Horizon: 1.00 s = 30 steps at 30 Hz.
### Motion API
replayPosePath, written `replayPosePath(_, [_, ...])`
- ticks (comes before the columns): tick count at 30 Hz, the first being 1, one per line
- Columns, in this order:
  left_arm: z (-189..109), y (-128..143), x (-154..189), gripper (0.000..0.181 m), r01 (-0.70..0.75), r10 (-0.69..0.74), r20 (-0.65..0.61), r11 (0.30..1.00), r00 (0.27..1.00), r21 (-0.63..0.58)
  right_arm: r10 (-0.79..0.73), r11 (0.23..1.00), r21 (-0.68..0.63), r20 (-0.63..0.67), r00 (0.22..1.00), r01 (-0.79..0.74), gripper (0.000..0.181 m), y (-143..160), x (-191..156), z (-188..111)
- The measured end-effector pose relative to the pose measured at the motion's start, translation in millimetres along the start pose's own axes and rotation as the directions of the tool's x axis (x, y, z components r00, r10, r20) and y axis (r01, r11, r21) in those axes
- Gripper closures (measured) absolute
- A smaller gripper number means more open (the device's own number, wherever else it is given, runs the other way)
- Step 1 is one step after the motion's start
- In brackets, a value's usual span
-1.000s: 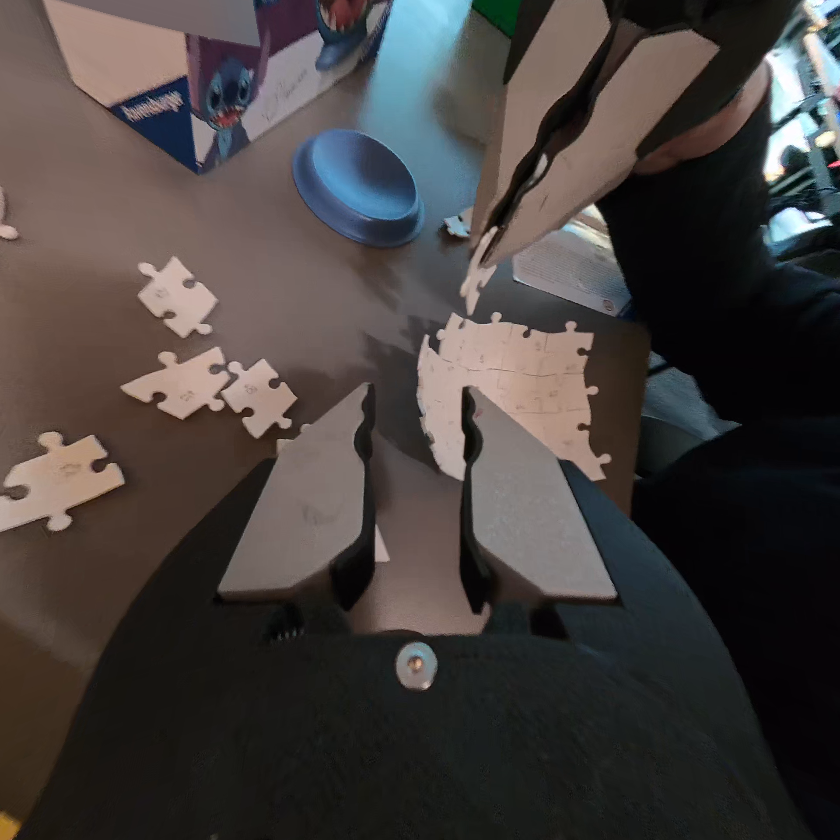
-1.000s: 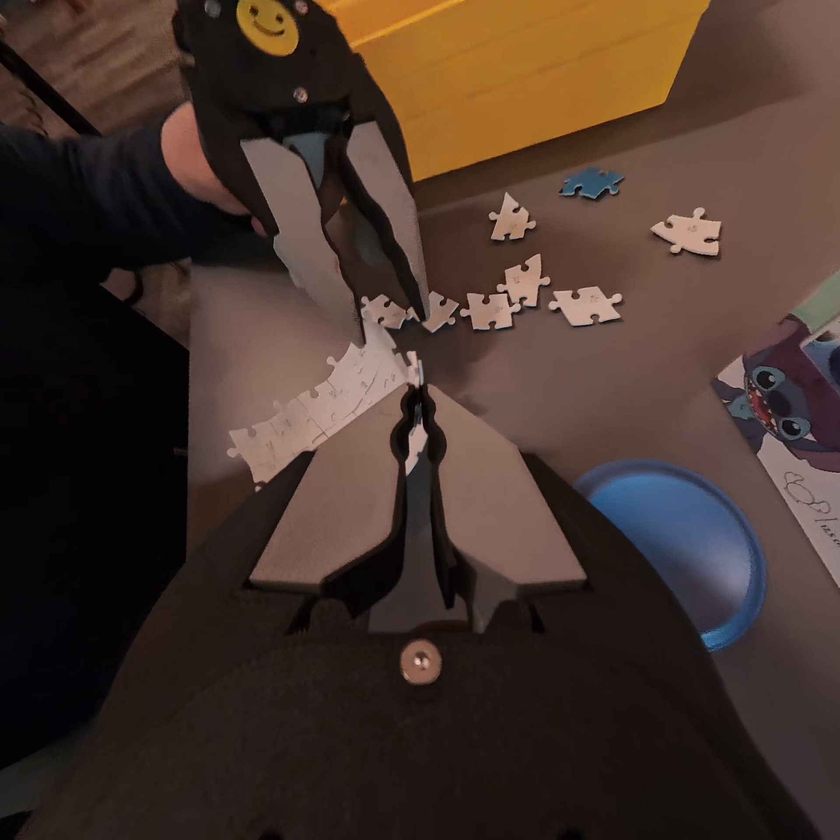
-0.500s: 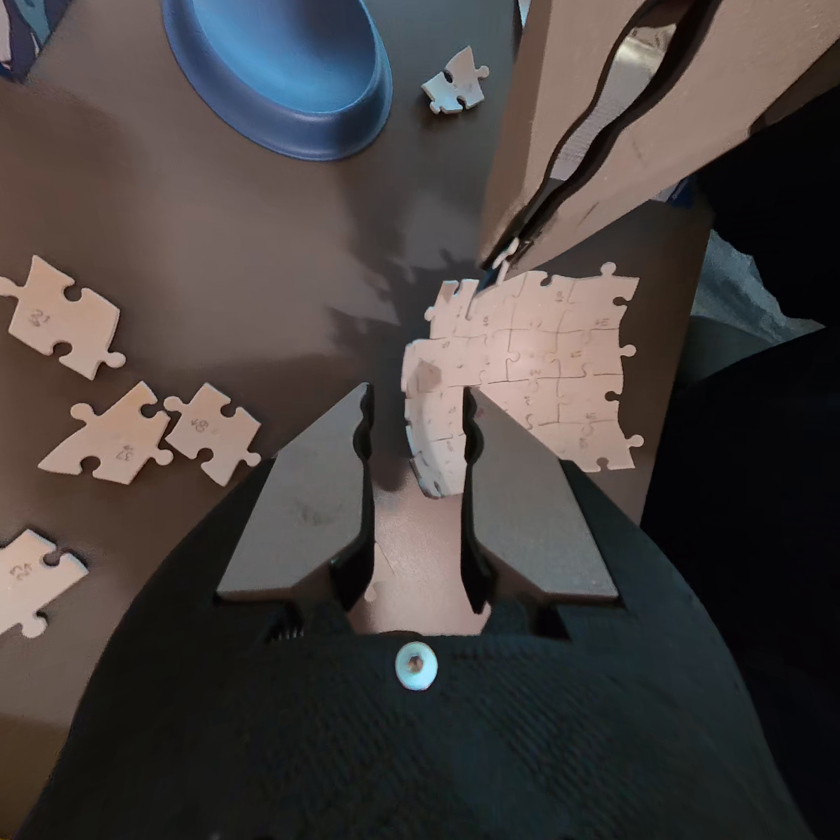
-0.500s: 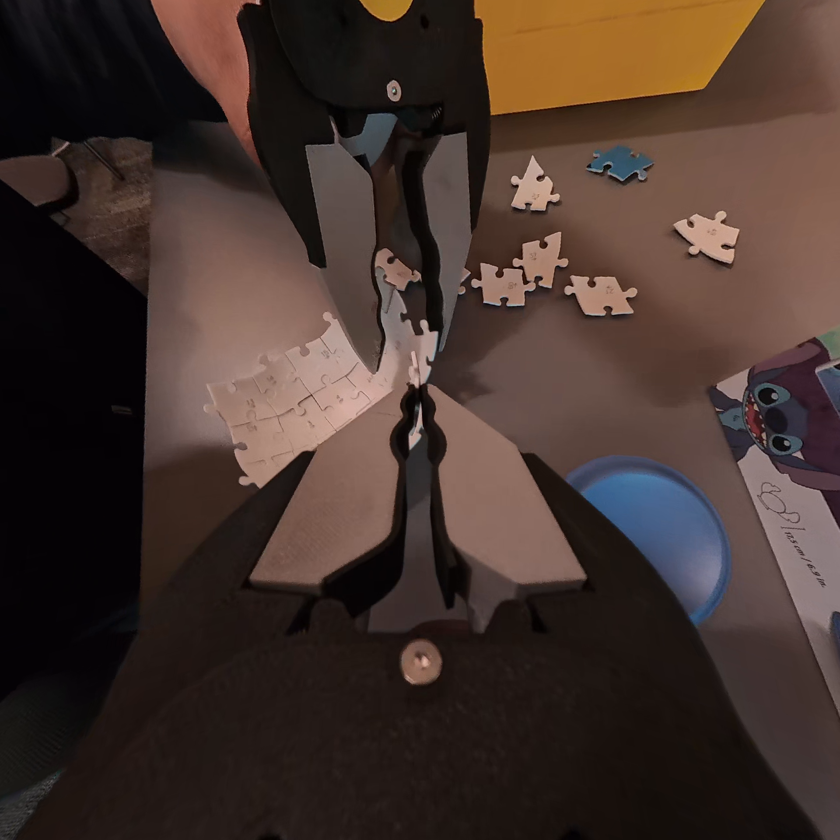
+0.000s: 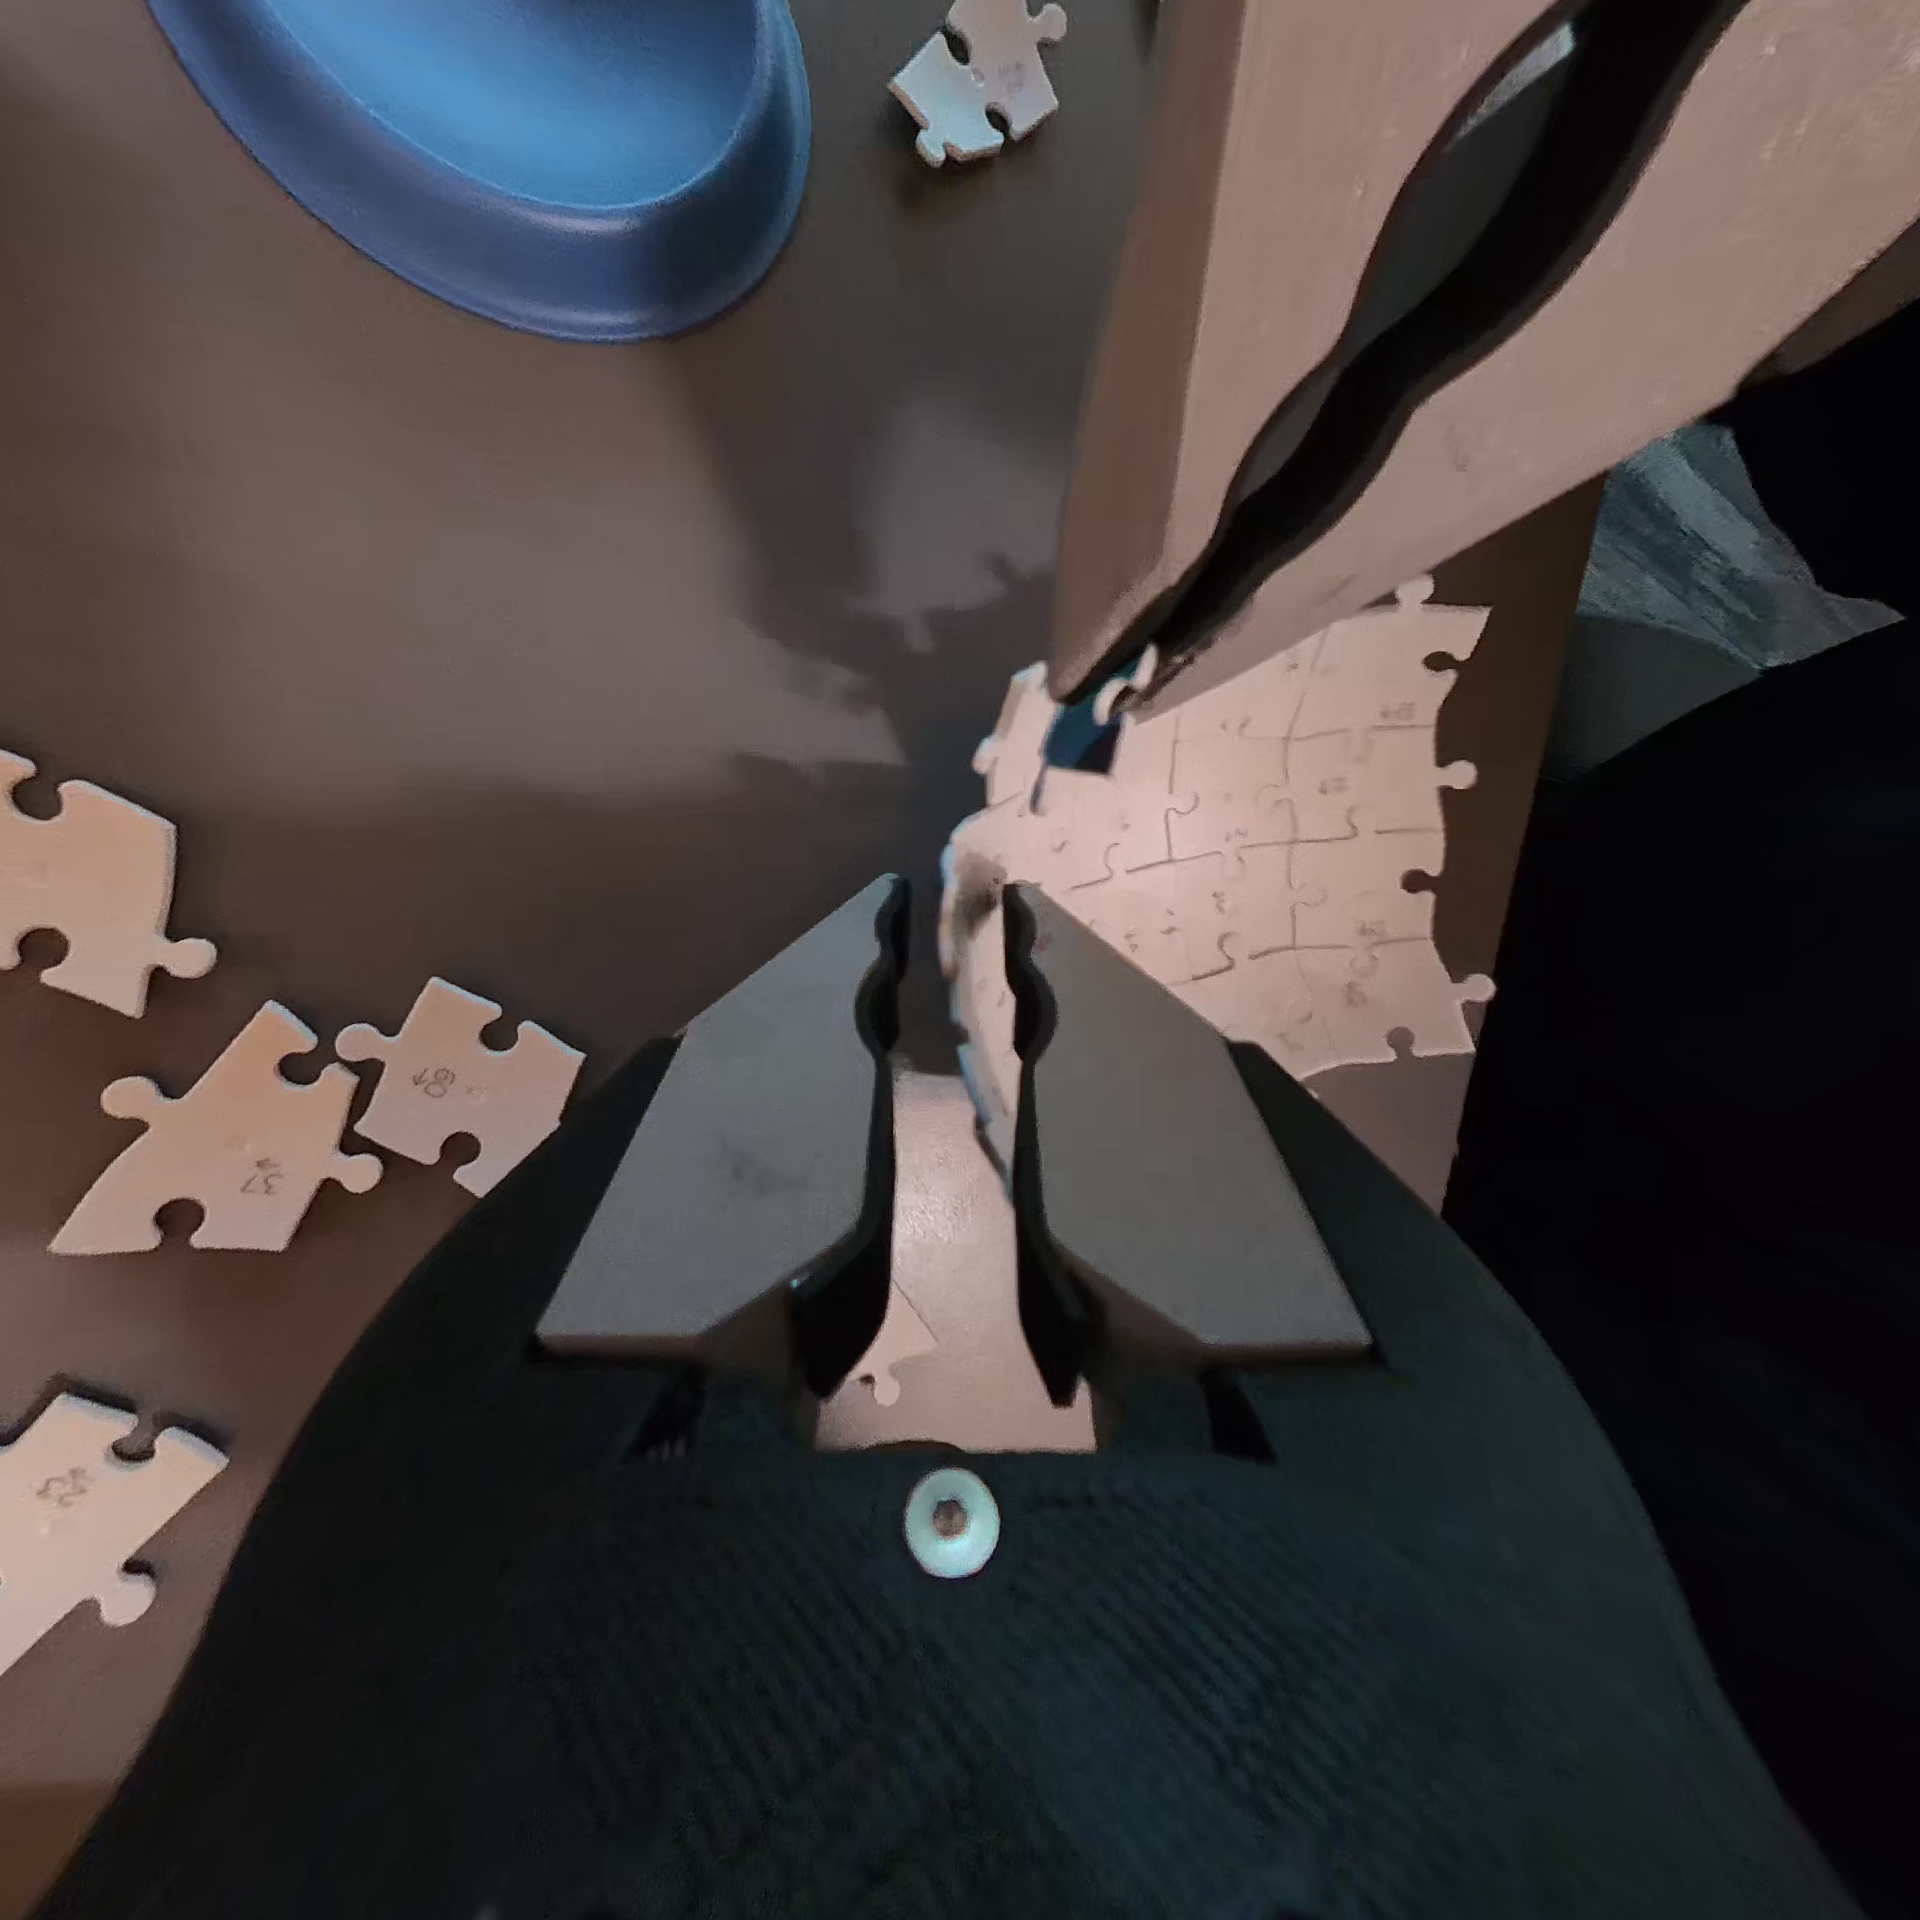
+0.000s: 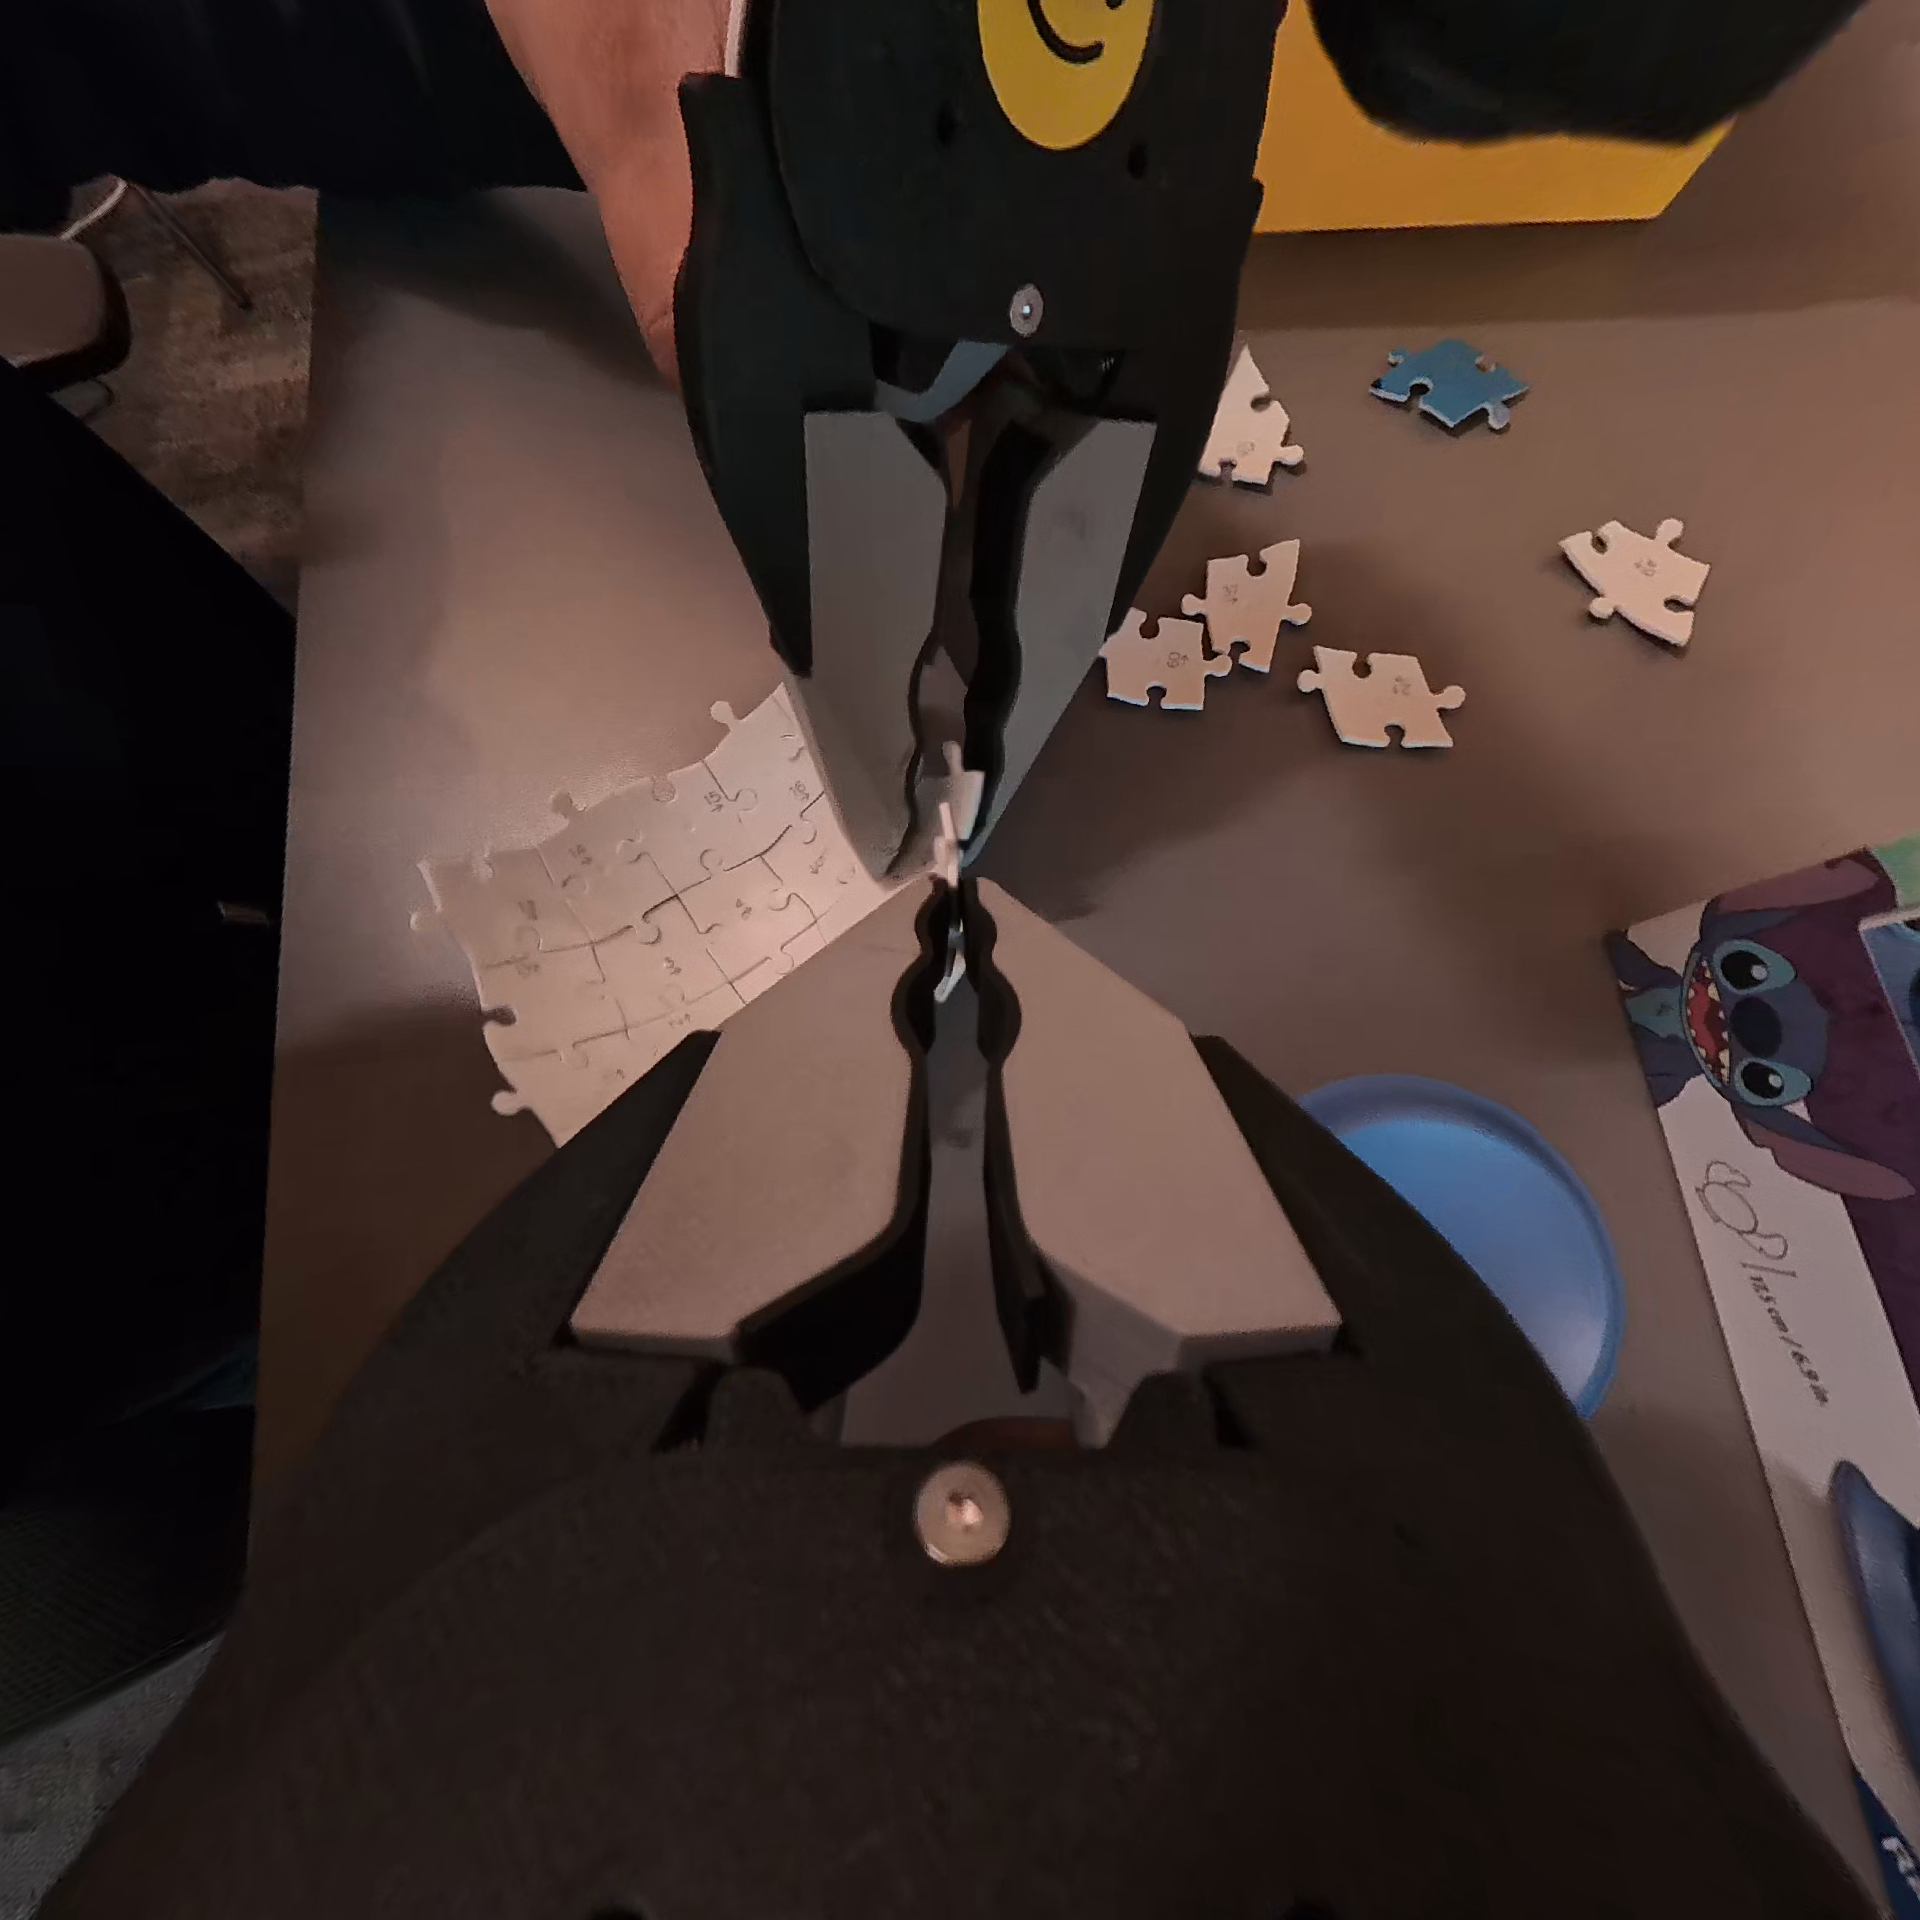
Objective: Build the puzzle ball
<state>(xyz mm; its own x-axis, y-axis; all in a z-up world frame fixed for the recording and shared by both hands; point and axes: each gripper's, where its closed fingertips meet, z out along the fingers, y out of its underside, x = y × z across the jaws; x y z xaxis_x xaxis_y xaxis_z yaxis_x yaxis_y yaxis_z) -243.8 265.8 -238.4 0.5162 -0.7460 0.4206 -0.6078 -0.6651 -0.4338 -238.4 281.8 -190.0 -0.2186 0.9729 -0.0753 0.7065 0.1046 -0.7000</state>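
- My right gripper (image 6: 954,902) is clenched on a single loose piece (image 6: 948,961), pinched edge-on at the very tips of the fingers.
- My left gripper (image 5: 954,896) has its fingers partly parted around the raised, curled edge of the assembled panel (image 5: 1288,862). I cannot tell whether they actually press on it.
- The panel lies on the brown surface (image 5: 520,644) at its near-left corner in the right wrist view. Most of it rests there, and only the edge towards the left gripper curls upward.
- The move turns on one relation: the two grippers meet almost tip to tip, and the panel's curled edge stands just beyond the piece my right fingers hold. In the left wrist view the right gripper's tips sit at a dark notch (image 5: 1081,743) at the panel's far-left corner.
- I judge the piece belongs in that notch, so the right gripper is the nearer one and must press its tab in.
- Spare pieces (image 6: 1247,634) and the blue stand (image 6: 1496,1226) lie well apart to the right.
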Motion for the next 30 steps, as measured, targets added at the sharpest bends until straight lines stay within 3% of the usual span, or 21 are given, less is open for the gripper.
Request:
replayPosePath(2, [3, 4, 2, 0.159, 0.004, -0.004, -0.01, 1.0, 1.0, -0.024, -0.011, 1.0, -0.009, 0.008, 1.0, 0.011, 0.181, -1, -1, 3])
replayPosePath(10, [1, 4, 3, 0.172, -0.023, 0.023, 0.003, 1.0, 1.0, 0.003, -0.018, 1.0, -0.016, 0.033, 0.999, 0.019, 0.181, -1, -3, 7])
replayPosePath(23, [4, -2, 4, 0.165, -0.043, 0.043, -0.01, 0.999, 0.999, 0.004, -0.001, 1.0, -0.017, 0.034, 0.999, 0.002, 0.181, 4, -1, 4])
replayPosePath(30, [8, -4, 8, 0.171, -0.063, 0.062, -0.028, 0.998, 0.998, -0.014, -0.008, 0.999, -0.036, 0.028, 1.0, 0.009, 0.181, 6, -1, 4])
